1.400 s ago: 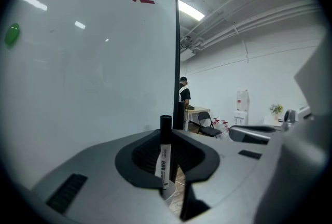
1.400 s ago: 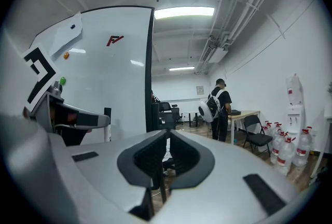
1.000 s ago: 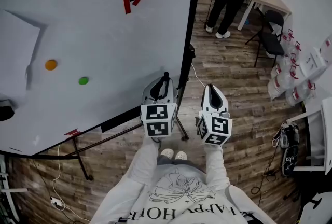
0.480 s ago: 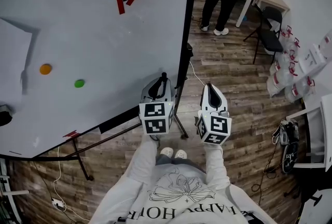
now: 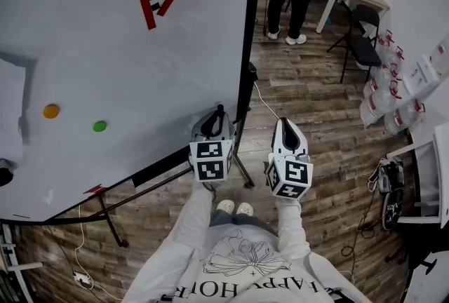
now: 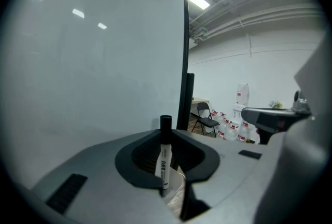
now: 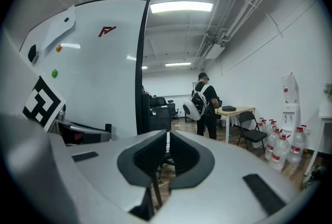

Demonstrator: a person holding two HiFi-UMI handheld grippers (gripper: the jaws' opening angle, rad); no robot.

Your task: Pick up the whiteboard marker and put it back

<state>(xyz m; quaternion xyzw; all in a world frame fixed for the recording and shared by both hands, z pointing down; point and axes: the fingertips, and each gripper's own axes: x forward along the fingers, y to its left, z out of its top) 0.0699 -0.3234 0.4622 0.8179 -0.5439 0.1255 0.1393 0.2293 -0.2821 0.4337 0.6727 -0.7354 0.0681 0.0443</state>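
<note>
The whiteboard marker (image 6: 164,162) is pinched upright between the jaws of the left gripper (image 6: 166,151), black cap uppermost, near the whiteboard's (image 5: 126,49) edge. Just beside it, the right gripper (image 7: 167,151) is held with jaws pressed together, nothing between them.

A head camera looks steeply down on the left gripper (image 5: 216,119), right gripper (image 5: 285,128), whiteboard (image 5: 105,35) and wood floor (image 5: 309,91), while a camera close behind each gripper's jaws faces roughly level forward, both sharing the whiteboard's edge and a folding chair (image 6: 206,116) beyond.
</note>
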